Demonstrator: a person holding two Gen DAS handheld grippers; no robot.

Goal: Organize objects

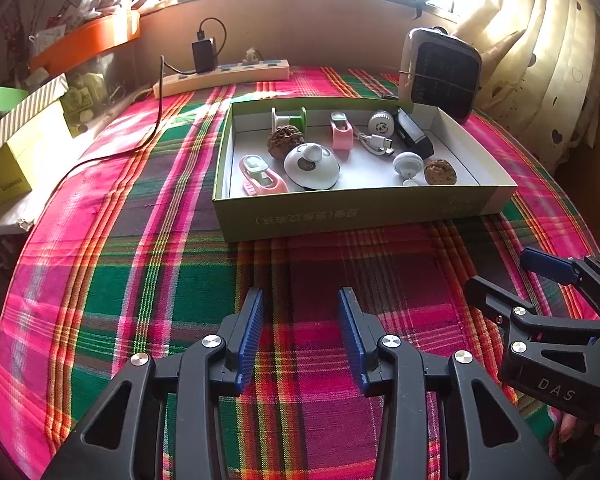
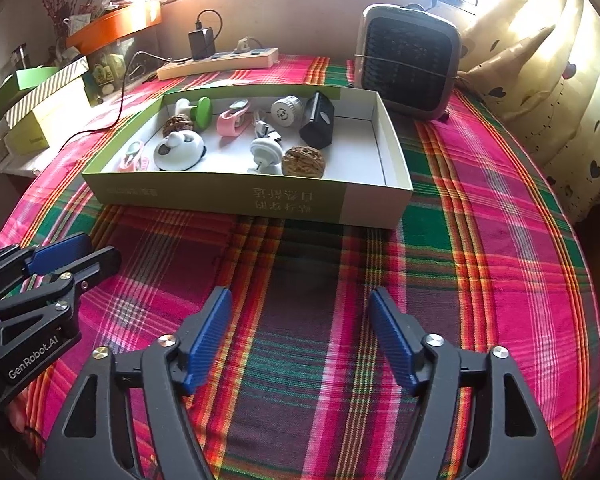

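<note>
Left gripper (image 1: 300, 300): jaws spread, nothing between them, plaid cloth (image 1: 140, 280) beneath; side reads "GenRobot.AI".
Right gripper (image 2: 300, 300): jaws spread wide, holding nothing; side reads "DAS".
Green box (image 2: 236, 198): ahead of both jaw pairs, apart from them, holding walnuts, pink clips, white bulb (image 2: 286, 109), black charger.
Box wall: printed characters, upside down, too blurred to read.
Heater (image 2: 410, 64): beyond box, right of the right jaws.

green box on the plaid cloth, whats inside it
Inside the green box: two walnuts, two pink clips, a white dome, a green spool, a cable, a black block. The near wall hides the floor right behind it.
</note>
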